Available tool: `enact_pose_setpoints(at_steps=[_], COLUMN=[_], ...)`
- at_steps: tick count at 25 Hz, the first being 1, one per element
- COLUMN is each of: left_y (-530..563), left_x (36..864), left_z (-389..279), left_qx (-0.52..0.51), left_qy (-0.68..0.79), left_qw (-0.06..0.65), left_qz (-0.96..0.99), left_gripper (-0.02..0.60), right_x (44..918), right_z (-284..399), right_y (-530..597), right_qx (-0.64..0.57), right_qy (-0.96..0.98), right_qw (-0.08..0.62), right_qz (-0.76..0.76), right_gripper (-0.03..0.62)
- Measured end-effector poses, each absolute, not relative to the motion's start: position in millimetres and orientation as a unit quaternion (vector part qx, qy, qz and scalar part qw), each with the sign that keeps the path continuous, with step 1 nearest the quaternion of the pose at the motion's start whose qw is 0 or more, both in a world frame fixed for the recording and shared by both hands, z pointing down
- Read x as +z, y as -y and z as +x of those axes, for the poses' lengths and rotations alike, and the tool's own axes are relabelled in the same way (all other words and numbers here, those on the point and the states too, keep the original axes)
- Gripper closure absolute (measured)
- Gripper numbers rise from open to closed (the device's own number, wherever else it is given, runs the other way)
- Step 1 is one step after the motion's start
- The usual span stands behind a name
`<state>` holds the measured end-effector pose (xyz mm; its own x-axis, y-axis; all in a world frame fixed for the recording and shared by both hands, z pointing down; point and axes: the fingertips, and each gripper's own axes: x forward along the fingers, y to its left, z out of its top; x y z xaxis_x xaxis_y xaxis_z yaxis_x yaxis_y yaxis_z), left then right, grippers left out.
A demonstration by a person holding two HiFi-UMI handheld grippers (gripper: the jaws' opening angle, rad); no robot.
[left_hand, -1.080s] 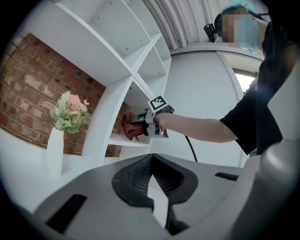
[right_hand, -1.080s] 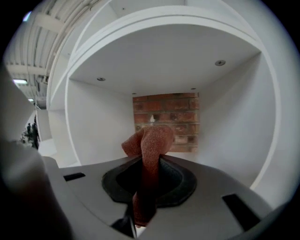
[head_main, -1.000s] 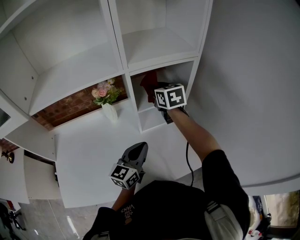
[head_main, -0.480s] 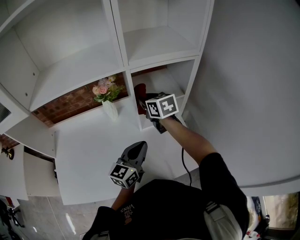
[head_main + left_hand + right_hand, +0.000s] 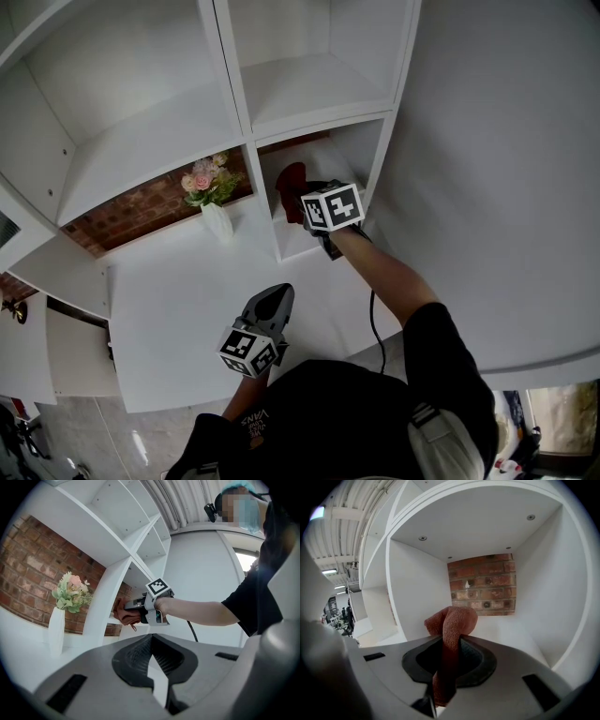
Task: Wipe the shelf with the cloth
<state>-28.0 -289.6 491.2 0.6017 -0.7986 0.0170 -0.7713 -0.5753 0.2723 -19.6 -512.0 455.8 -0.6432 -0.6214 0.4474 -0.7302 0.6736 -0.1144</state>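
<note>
A rust-red cloth is bunched up and clamped between the jaws of my right gripper. In the head view that right gripper reaches into the small lower cubby of the white shelf, with the cloth near the cubby's left wall, low over its floor. The cubby has a brick back wall. My left gripper hangs shut and empty over the white counter, well short of the shelf. From the left gripper view, the cloth shows at the cubby mouth.
A white vase of pink flowers stands on the counter just left of the cubby's divider. Taller open shelf compartments rise above. A black cable trails from the right gripper along the arm.
The right gripper with the cloth slid left and toward the cubby's front, then back a little to the right. The left gripper has stayed put.
</note>
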Motion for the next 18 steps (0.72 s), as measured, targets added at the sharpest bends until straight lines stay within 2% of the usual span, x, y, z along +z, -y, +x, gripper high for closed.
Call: enact_pose_setpoints(at_steps=[18], left_y=[296], left_x=[493], left_z=[-14], left_qx=[-0.053], left_qy=[0.420], left_qw=[0.136], left_qz=[0.895], left_gripper=[0.575], right_x=[454], right_z=[114], right_y=[557], right_qx=[0.135], right_qy=[0.826], right_qw=[0.218], right_qz=[0.503], right_gripper=[0.537])
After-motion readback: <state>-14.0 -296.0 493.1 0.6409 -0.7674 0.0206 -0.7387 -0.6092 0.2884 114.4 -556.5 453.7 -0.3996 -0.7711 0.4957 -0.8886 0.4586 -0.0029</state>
